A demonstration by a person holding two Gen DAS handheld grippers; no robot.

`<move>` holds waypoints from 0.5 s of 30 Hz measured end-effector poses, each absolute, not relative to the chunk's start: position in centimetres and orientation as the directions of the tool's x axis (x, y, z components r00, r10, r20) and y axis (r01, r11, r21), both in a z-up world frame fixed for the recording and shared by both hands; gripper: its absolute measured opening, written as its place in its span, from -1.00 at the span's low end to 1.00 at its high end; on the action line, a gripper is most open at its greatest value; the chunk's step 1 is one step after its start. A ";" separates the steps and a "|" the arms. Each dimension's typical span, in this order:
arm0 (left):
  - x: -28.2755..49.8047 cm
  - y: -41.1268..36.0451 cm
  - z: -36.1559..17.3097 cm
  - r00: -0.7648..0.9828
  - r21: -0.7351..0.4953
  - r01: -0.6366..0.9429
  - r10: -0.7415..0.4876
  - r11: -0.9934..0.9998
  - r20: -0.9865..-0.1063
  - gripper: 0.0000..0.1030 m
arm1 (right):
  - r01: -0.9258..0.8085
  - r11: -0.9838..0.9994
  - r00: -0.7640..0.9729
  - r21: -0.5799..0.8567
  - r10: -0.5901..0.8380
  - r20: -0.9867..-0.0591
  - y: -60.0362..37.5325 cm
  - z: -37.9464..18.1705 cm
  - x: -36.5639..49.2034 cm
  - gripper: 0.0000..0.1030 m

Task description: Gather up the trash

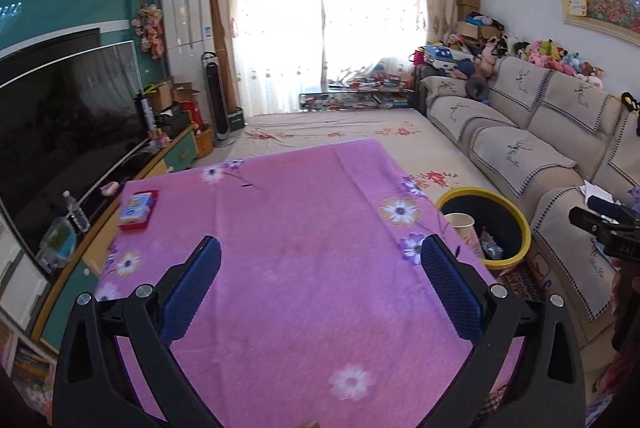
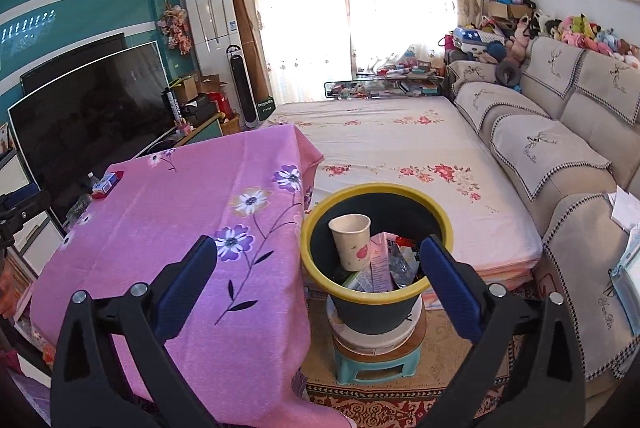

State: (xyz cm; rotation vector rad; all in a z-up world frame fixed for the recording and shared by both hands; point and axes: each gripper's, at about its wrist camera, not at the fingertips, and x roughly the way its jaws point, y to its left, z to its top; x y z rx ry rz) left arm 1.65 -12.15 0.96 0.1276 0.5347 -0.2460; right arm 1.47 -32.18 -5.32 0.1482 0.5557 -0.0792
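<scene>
Two tools (image 1: 320, 248) (image 2: 318, 248) wide, empty, over pink floral cloth (image 1: 304, 236); yellow-rim bin (image 2: 376, 288) beside, w/ cup, wrappers

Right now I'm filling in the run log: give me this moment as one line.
left gripper open, empty | right gripper open, empty | trash bin holds paper cup, wrappers | pink tablecloth: packet at far-left edge
</scene>
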 end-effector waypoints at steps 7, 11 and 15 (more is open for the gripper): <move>-3.4 -2.4 0.3 0.868 -0.020 0.085 -0.084 0.996 -0.489 0.91 | 0.036 0.999 0.886 0.031 -0.017 -0.463 -27.3 -3.0 0.2 0.88; -4.6 0.5 -0.3 0.865 -0.058 0.038 -0.062 0.998 -0.497 0.91 | 0.029 1.000 0.886 0.007 -0.023 -0.463 -26.0 -3.0 0.0 0.88; -5.6 1.3 -0.1 0.872 -0.066 0.035 -0.063 0.997 -0.485 0.91 | 0.024 0.999 0.889 0.023 -0.011 -0.458 -25.7 -3.0 -0.1 0.88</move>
